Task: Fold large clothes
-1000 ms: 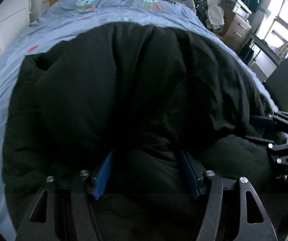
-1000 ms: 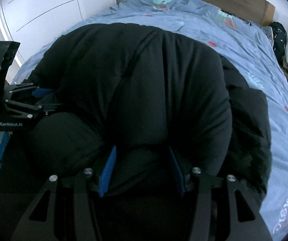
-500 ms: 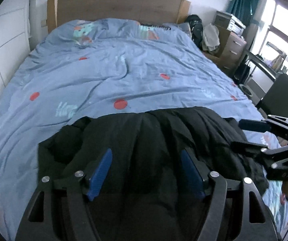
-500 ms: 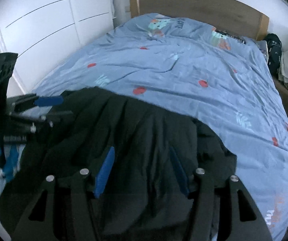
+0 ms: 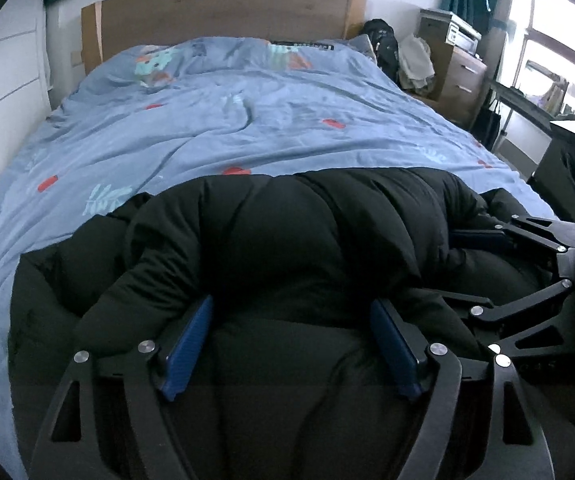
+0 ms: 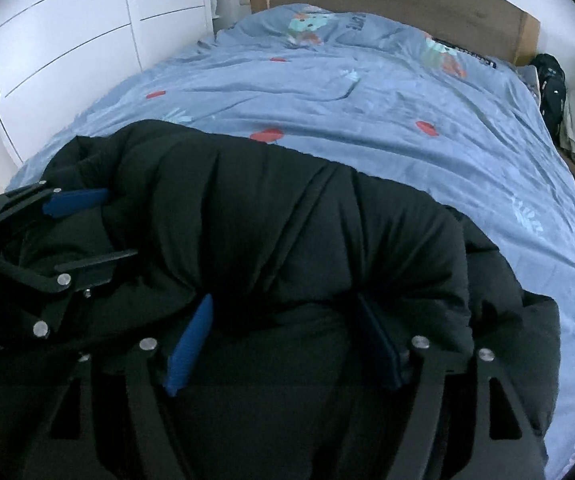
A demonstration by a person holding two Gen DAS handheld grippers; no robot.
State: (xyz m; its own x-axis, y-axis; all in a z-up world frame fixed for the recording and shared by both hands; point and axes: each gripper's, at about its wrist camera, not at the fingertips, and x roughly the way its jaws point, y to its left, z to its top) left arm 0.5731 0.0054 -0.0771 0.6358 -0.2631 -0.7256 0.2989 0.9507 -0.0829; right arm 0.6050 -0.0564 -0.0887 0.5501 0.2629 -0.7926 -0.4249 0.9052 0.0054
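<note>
Both my tools, left tool (image 5: 289, 344) and right tool (image 6: 283, 344), are opening around the half-folded black coat (image 5: 287, 248) at six o'clock on the bed (image 5: 247, 128), further folds remaining.

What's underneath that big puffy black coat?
The puffy black coat lies on a blue duvet with red spots and leaf prints, which shows all around it on the bed. Anything directly beneath the coat, or tucked inside its fold, is covered and cannot be seen.

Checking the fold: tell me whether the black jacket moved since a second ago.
Yes. The black jacket dropped away from the headboard, uncovering the blue duvet.
</note>
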